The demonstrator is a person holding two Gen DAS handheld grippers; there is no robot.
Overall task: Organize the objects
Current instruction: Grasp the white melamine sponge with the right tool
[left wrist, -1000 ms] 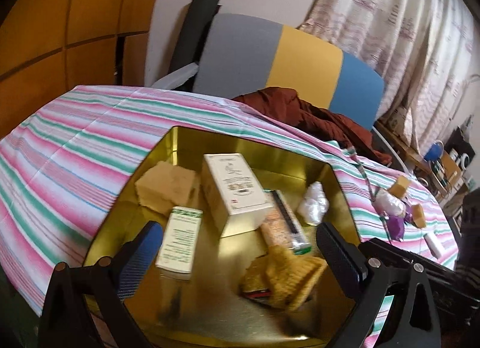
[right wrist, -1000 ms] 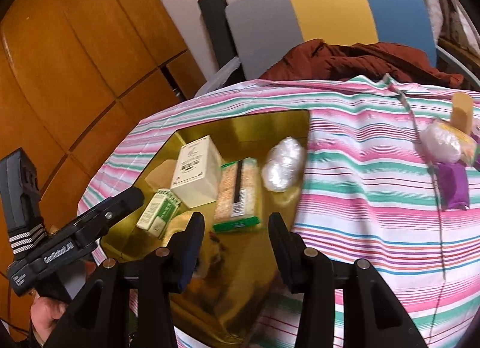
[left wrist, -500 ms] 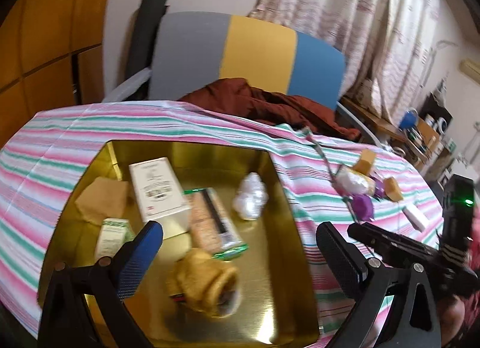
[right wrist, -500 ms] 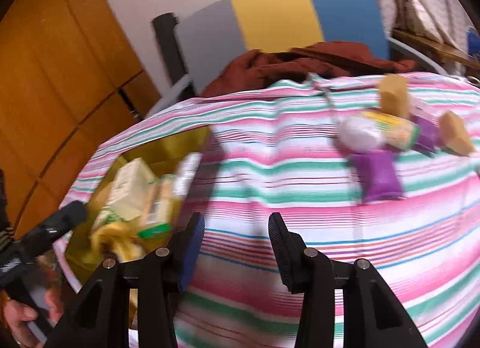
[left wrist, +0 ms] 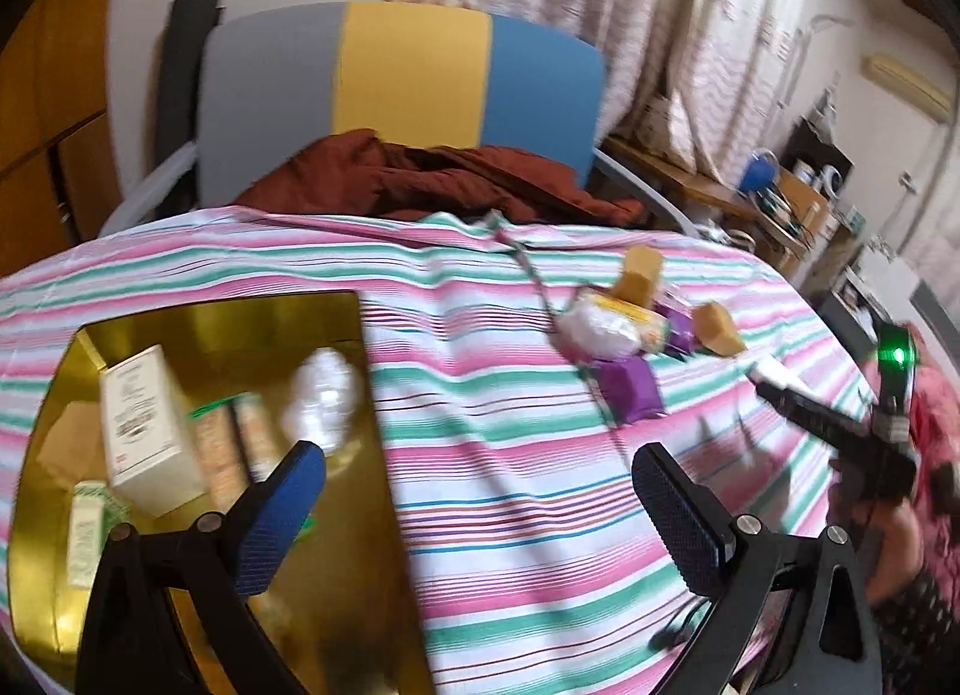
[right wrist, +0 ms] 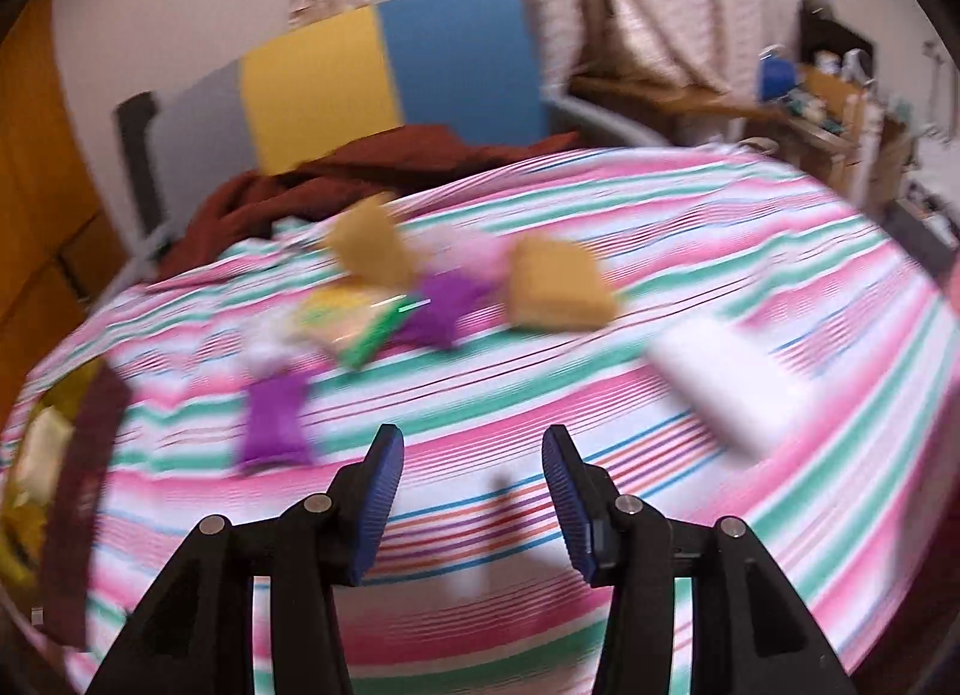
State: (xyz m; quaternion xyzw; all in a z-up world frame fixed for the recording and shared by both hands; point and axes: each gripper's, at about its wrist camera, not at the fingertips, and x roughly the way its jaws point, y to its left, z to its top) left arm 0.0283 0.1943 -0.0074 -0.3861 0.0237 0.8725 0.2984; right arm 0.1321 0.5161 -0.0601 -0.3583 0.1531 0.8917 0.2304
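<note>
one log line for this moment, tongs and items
left tongs: open, empty | right tongs: opening, empty | gold tray: partly filled | loose items: purple packet, white box on striped cloth

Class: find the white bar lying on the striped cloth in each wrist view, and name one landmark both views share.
Left wrist: the white bar lies far right on the cloth, mostly hidden behind the other gripper.
Right wrist: it lies right of centre, blurred, beyond the fingers.
Shared landmark: the purple packet.
</note>
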